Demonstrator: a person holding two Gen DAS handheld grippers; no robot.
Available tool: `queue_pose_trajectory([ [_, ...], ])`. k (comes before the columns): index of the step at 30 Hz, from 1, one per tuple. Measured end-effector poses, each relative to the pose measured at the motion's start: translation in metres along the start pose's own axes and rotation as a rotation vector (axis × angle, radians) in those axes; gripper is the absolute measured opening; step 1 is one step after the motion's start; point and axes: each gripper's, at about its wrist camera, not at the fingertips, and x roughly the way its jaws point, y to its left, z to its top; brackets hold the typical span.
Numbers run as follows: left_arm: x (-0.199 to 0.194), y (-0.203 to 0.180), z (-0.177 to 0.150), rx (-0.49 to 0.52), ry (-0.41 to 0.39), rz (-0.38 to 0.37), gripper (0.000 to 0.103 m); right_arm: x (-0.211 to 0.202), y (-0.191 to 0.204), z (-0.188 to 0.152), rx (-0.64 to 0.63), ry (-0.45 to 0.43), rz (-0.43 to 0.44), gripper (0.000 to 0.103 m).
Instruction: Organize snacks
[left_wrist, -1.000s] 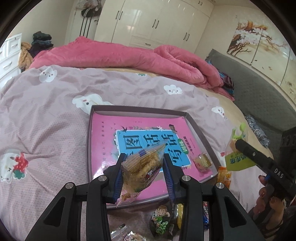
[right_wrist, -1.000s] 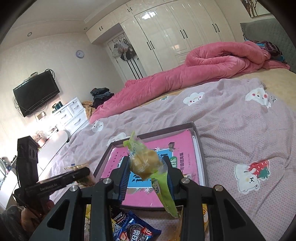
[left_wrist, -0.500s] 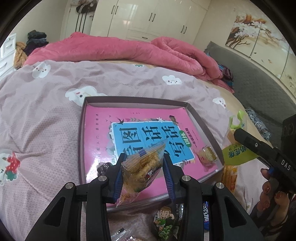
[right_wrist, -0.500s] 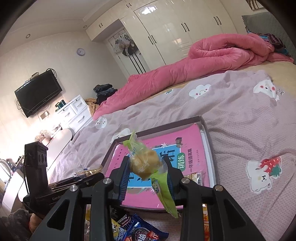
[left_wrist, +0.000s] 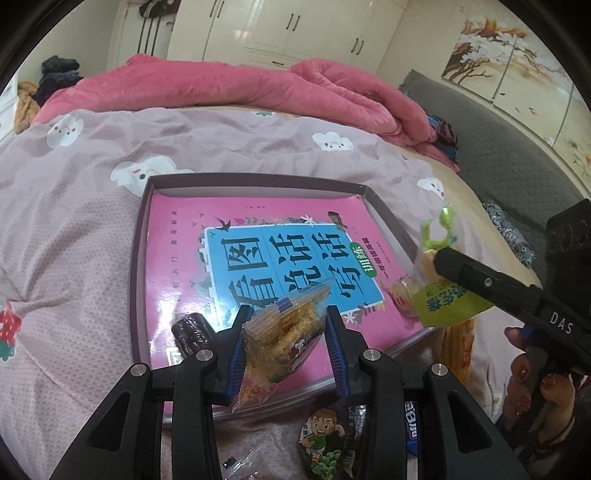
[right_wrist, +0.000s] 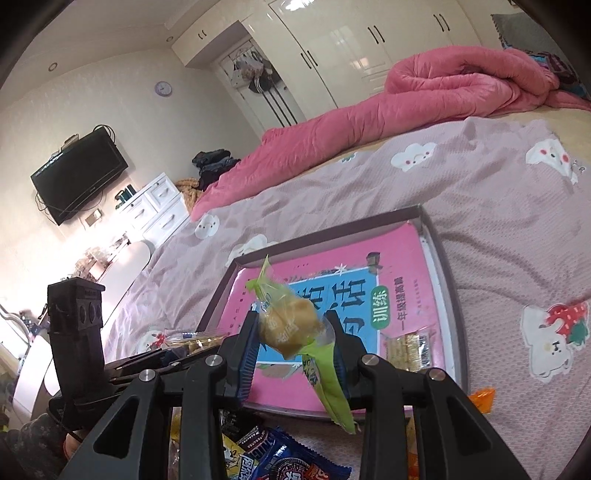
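Clear-wrapped crispy snack (left_wrist: 280, 343) stays pinched in the left claw (left_wrist: 284, 350), now further over the tray (left_wrist: 138, 258), where a dark wrapped sweet (left_wrist: 190, 332) has come into view. Rightward, the right claw (right_wrist: 293, 347) has moved closer, gripping the green-wrapped pastry (right_wrist: 291, 328) above the tray's near edge.

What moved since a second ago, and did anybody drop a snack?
Both grippers came forward over the tray. The left gripper still holds the clear cracker packet; the right gripper still holds the green-wrapped cake. Nothing was dropped. The cracker pack and dark sweet in the tray stayed put.
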Motion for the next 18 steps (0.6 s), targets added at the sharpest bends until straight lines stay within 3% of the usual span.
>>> queue_pose_trajectory([
  [18,0.015,0.002,-0.001,0.006,0.029,-0.02,0.039,0.039,0.004,-0.017,-0.023,0.155,0.004,0.035],
])
